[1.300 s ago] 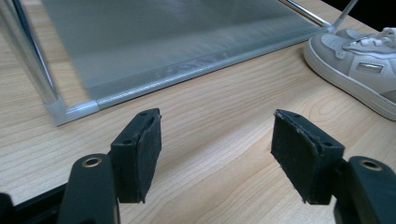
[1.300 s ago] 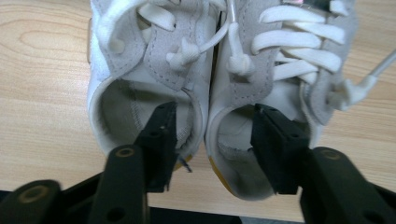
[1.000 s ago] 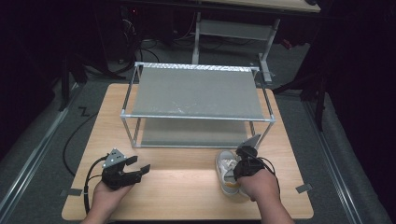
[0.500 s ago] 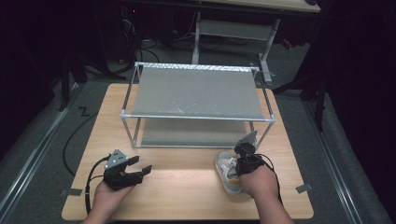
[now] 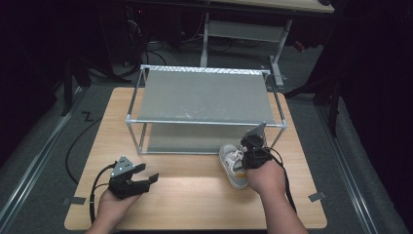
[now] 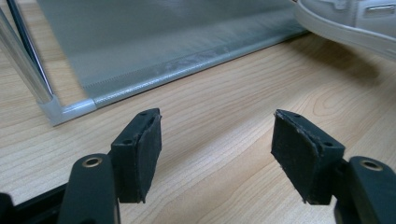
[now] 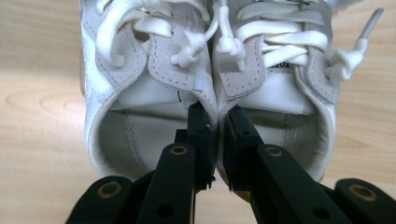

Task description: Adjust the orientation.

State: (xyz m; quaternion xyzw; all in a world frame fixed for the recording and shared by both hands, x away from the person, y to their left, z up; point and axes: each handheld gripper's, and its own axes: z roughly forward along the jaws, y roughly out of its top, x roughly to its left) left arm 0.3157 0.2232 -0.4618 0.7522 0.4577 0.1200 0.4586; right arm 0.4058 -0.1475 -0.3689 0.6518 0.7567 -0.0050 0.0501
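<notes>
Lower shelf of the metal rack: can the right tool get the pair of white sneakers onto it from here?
Probably yes. The right tool is pinching the inner collars of the pair of white lace-up sneakers just in front of the metal-framed rack's grey lower shelf, whose front looks open; the corner post stands close.

A pair of white laced shoes (image 7: 205, 70) stands side by side, upright, inner collars pressed together, at about 4 o'clock on the table, toes toward 11 o'clock, just before the rack's lower shelf
</notes>
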